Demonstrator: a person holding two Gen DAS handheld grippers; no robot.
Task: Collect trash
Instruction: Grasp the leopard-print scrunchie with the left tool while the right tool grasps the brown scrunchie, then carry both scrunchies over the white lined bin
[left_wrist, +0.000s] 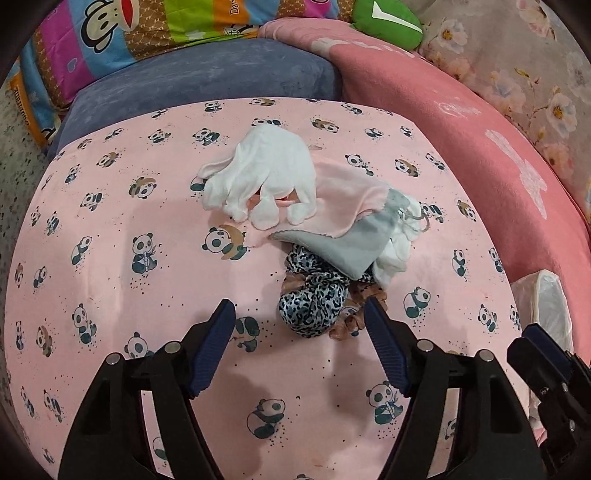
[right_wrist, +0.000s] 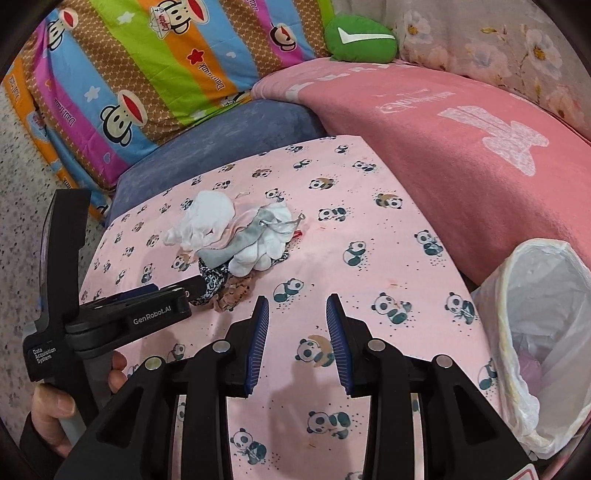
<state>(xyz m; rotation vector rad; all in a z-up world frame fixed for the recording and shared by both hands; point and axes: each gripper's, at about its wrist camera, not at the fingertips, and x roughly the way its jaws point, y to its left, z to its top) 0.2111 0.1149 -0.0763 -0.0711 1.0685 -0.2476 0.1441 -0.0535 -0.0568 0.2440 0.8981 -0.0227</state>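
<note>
A pink panda-print sheet (left_wrist: 110, 221) is covering the worktop, with a pink blanket (left_wrist: 461, 122) lying along its right side and a blue cushion (left_wrist: 207, 74) sitting behind it. A striped monkey-print quilt (right_wrist: 147, 74) is leaning at the back. A bin lined with a clear bag (right_wrist: 535, 332) is standing at the worktop's right edge, holding some crumpled things. The trash is lying in a heap near the middle of the sheet: a white glove (left_wrist: 266, 173) is resting on a pink cloth (left_wrist: 351, 195) and a grey cloth (left_wrist: 343, 247), and a leopard-print scrunchie (left_wrist: 314, 306) is sitting at the near end beside a brown one (left_wrist: 347, 325). The left tool (left_wrist: 300, 317) is hovering with its jaws spread wide either side of the leopard-print scrunchie, not pressing it. The right tool (right_wrist: 297, 312) is hanging over bare sheet, its jaws partly spread and pinching nothing.
</note>
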